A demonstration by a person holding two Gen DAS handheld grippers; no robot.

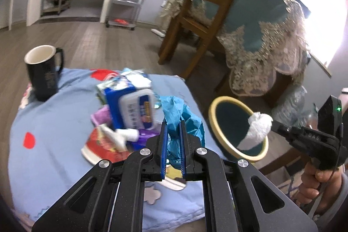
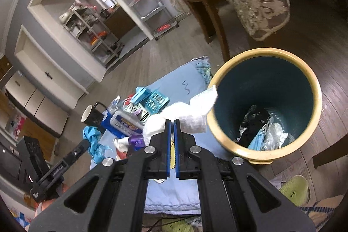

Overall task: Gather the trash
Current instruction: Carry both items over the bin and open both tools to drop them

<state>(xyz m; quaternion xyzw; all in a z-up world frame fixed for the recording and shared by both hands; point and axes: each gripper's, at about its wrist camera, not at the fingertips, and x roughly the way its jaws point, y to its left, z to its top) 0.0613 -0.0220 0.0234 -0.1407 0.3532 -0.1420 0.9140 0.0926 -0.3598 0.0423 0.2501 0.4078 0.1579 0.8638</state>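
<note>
Over on the left there's a black mug (image 1: 44, 73) standing upright on the light blue cloth (image 1: 65, 123) covering my little table, off by itself near the far corner. Next comes the junk pile in the middle: a blue wet-wipes pack (image 1: 130, 108) leaning on something purple, a white tube, a red-and-white paper cup (image 1: 97, 149) tipped on its side. Then my left tongs (image 1: 173, 123), clamped tight on a crumpled blue glove (image 1: 180, 119), which sticks up out of the pads above the table's right edge. From the right wrist view that glove (image 2: 94, 142) dangles at the lower left. Further right, my right tongs (image 2: 171, 123) are pinched fully together on a wadded white paper towel (image 2: 184, 112), and the loose end of it reaches right up to the rim of the trash bin (image 2: 217, 123). The bin is teal inside with a cream rim, sitting on the wood floor just beside the table, with a black bag, a face mask and some clear plastic already at the bottom.
</note>
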